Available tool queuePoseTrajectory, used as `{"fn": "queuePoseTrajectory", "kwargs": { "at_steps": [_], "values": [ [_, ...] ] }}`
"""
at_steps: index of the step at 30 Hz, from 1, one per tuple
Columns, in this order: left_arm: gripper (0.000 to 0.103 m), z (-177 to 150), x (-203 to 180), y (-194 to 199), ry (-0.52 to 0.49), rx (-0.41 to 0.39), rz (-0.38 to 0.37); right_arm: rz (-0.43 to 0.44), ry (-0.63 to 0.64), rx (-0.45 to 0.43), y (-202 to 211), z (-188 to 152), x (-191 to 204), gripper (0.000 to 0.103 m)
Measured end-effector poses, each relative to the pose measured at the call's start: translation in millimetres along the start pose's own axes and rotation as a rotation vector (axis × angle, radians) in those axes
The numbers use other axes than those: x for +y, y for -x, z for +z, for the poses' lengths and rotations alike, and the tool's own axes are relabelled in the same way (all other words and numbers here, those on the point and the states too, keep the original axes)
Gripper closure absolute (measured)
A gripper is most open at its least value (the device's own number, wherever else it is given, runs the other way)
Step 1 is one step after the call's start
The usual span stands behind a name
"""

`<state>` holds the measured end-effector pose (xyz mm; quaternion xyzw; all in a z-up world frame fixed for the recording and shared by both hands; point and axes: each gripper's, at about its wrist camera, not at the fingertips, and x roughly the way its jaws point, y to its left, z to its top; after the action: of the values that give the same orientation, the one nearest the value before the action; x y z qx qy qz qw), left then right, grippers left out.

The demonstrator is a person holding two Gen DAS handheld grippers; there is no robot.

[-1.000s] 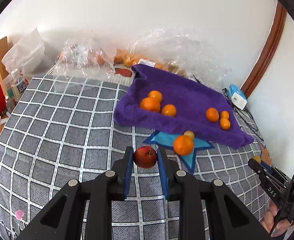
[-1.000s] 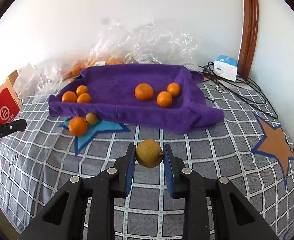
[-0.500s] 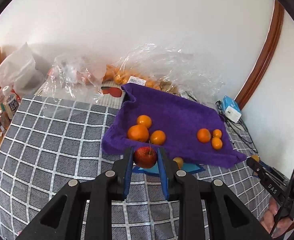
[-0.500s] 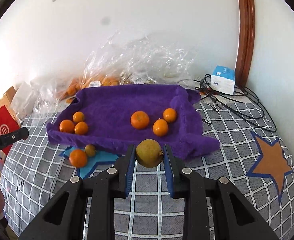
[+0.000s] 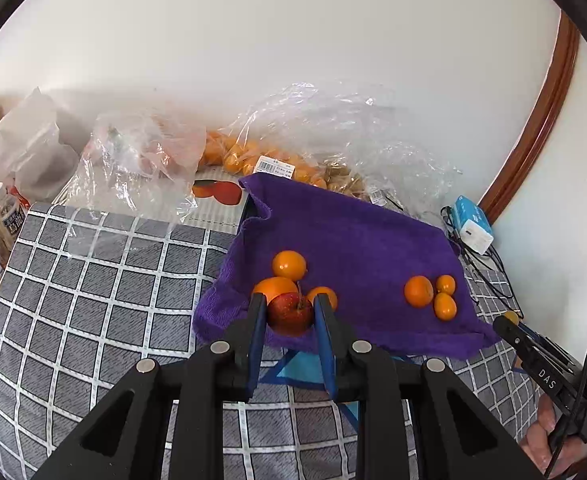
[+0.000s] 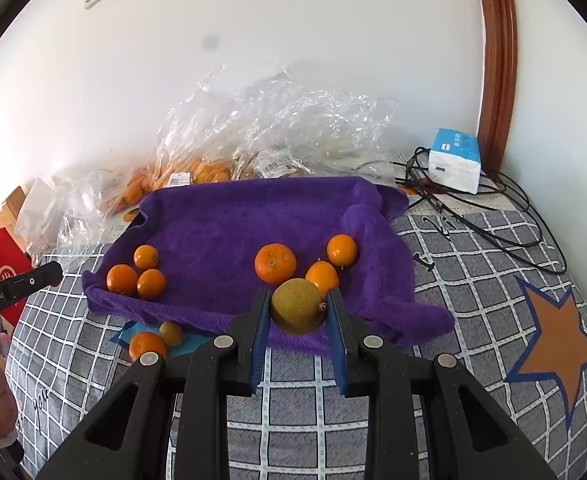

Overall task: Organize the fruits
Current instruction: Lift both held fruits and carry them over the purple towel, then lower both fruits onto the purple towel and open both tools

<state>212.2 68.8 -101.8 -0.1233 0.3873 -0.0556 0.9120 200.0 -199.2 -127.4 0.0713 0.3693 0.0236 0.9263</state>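
Left wrist view: left gripper [image 5: 289,314] clamps a red apple [image 5: 290,314], now over the purple towel [image 5: 357,236] edge, nearer than before. Right gripper [image 6: 298,312] likewise clasps a yellow-green fruit [image 6: 296,306], advanced toward the oranges [image 6: 275,263].

Black hand-held grippers, blue-padded.
Left hand-held gripper [image 5: 289,314] and right hand-held gripper [image 6: 297,312]: silver screws; white "DAS" lettering at four o'clock.
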Motion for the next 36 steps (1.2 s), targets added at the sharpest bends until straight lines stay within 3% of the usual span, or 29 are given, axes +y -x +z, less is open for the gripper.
{"fn": "queuePoseTrajectory", "kwargs": {
  "at_steps": [13, 27, 36],
  "values": [
    [0.08, 14.6, 8.3, -47.1, 0.016, 0.057, 0.019, 0.049, 0.014, 0.148, -81.2, -2.3, 3.6, 0.076],
    [0.08, 23.4, -29.9, -105.3, -0.005, 0.119, -0.031, 0.08, 0.032, 0.17, -98.6, -0.4, 3.0, 0.074],
    [0.08, 25.7, -44.5, -134.6, -0.03, 0.171, 0.01, 0.106, 0.03, 0.162, -77.1, -3.7, -1.4, 0.063]
  ]
}}
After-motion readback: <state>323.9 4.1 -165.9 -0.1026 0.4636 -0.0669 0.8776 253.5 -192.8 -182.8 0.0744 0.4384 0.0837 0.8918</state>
